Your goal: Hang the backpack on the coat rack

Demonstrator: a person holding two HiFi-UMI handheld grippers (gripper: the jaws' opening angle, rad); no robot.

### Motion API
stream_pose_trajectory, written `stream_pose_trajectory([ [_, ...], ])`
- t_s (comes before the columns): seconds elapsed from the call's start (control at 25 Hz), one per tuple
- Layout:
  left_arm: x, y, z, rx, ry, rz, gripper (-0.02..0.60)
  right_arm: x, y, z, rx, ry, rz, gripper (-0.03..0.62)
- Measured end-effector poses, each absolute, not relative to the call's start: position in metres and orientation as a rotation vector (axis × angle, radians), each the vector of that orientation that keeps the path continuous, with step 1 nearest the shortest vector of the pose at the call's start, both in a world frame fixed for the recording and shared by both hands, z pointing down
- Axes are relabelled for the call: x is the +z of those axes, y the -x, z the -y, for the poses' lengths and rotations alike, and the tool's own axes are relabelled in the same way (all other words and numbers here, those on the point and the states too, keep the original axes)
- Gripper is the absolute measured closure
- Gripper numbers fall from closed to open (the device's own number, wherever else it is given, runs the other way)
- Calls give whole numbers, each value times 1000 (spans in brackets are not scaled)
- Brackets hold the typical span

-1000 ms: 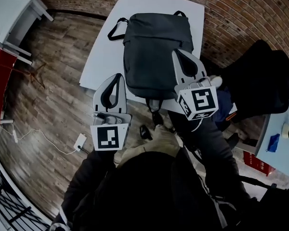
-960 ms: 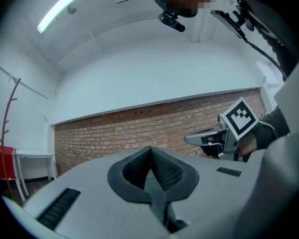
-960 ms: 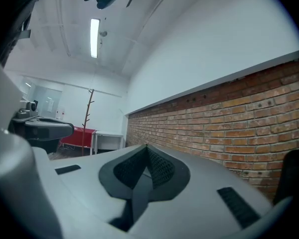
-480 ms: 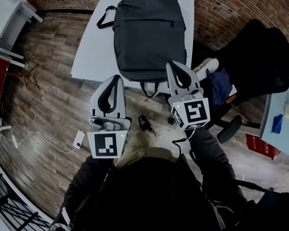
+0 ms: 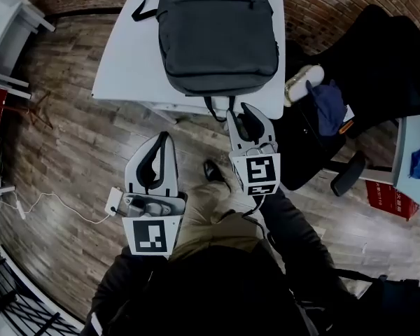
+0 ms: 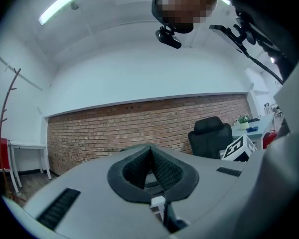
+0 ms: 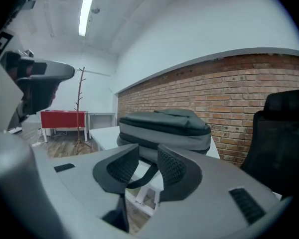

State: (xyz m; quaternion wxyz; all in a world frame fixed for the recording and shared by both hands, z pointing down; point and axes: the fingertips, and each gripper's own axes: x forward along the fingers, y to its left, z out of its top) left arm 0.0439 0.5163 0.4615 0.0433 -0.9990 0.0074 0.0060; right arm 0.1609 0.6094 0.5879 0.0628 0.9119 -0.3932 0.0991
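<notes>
Head view: overhead, facing steeply down, both pairs of jaws close beneath. Left gripper view: level along its jaws, brick wall (image 6: 139, 123) well beyond them. Right gripper view: backpack (image 7: 164, 126) just beyond its jaws. All three share the wall.

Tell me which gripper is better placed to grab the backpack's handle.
Right. The right gripper is at the table edge, its jaws have just been opening, and the backpack handle shows in their gap, ungripped. The left gripper is shut, back over the floor.
</notes>
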Motion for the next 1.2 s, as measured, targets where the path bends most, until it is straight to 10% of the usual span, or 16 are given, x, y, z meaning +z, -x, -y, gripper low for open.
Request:
stream_pose_trajectory([
  [1.2, 479, -46, -489, -48, 3056, -80, 572, 575, -205, -600, 348, -2992, 1265, 572],
])
